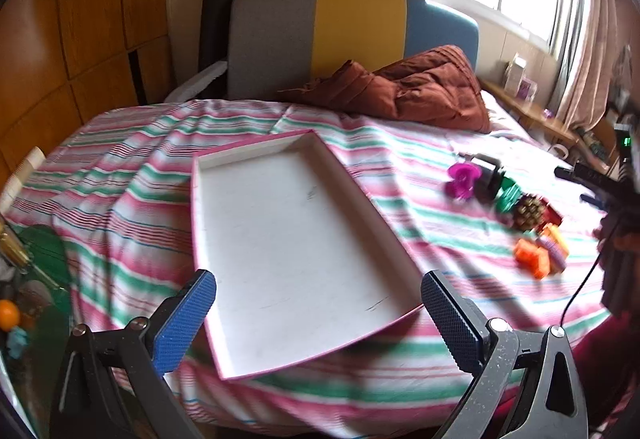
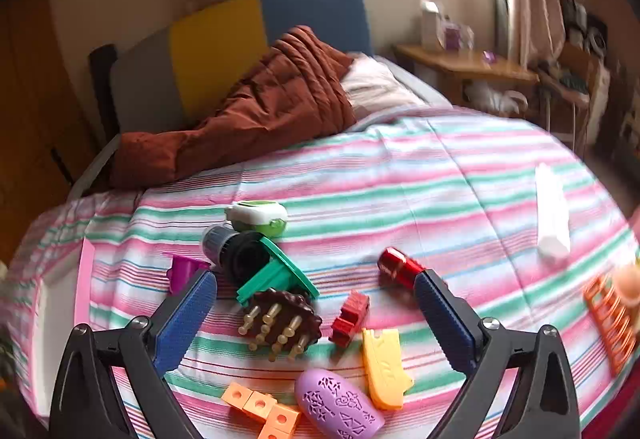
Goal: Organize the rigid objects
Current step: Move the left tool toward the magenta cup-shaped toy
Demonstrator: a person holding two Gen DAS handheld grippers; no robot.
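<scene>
Pink-rimmed white tray (image 1: pixel 288 239) lies on the striped bed (image 1: pixel 132 199), nothing in it. Left tongs (image 1: pixel 318 315) hang over the tray's near edge, spread apart, holding nothing. Toy pile sits on the bed to the right of the tray: brown spiked brush (image 2: pixel 280 323), red block (image 2: pixel 350 317), yellow piece (image 2: pixel 384 367), purple oval (image 2: pixel 338 405), orange cubes (image 2: pixel 260 409), green clip (image 2: pixel 280 275). Right tongs (image 2: pixel 316 319) hover above that pile, spread apart, gripping nothing.
</scene>
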